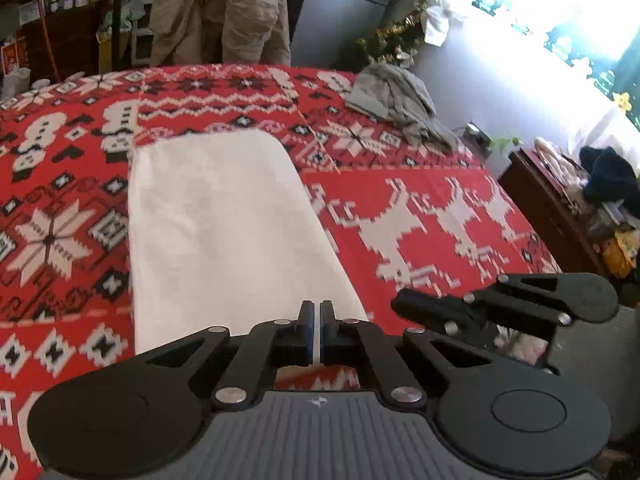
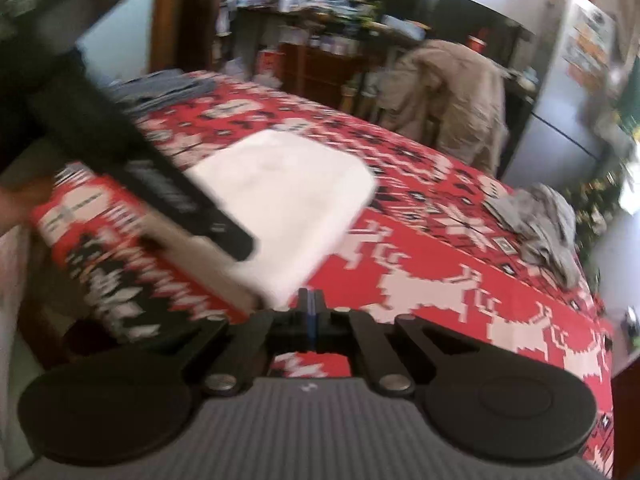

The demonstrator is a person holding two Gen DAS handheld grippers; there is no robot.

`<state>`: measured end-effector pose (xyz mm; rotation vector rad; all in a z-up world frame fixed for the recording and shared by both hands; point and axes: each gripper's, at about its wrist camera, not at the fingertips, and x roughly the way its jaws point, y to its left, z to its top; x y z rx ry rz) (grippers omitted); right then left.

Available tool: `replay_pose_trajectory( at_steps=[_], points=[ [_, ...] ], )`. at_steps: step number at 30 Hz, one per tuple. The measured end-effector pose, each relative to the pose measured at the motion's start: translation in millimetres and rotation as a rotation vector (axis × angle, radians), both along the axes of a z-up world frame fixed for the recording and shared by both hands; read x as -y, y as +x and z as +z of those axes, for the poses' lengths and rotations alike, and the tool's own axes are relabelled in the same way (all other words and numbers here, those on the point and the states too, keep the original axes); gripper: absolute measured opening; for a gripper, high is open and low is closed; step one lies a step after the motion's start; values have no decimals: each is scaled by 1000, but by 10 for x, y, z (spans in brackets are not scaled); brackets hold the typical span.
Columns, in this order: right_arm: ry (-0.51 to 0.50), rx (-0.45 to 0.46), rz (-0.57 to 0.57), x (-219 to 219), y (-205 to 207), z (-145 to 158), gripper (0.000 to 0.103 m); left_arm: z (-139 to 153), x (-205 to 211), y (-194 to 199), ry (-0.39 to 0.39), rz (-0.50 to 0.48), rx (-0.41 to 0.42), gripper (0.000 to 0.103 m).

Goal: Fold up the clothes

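While the white garment (image 1: 224,232) lies folded lengthwise on the red patterned cloth (image 1: 420,208), left gripper (image 1: 316,312) and right gripper (image 2: 311,300) are both clenched, seemingly empty; next probably comes a crosswise fold, requiring a fresh edge grasp.

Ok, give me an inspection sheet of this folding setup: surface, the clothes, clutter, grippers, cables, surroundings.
Surface: red patterned cloth with white reindeer and snowflakes covers the table.
Job's things: white garment lies flat as a long folded strip; grey garment sits crumpled at the far right corner.
Clutter: what may be folded grey-blue clothes at the far left edge, blurred.
Grippers: left gripper shut at the white garment's near edge, a white sliver between the pads; right gripper shut, whether it pinches cloth is too blurred to tell.
Cables: nothing seen.
Surroundings: beige jacket draped behind the table, crowded shelves, a dark wooden side table with oddments.
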<state>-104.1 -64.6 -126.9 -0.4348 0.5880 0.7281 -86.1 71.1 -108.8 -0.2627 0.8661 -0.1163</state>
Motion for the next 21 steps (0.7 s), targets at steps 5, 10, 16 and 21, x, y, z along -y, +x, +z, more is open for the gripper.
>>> replay_pose_trajectory(
  at_steps=[5, 10, 16, 21],
  points=[
    [29, -8, 4, -143, 304, -149, 0, -90, 8, 137, 8, 13, -10, 1],
    [27, -2, 40, -194, 189, -206, 0, -110, 54, 69, 5, 8, -21, 1],
    [8, 7, 64, -168, 1, -199, 0, -98, 126, -39, 3, -7, -40, 1],
    [-12, 8, 89, -125, -115, -179, 0, -79, 152, -124, 7, -13, -45, 1]
  ],
)
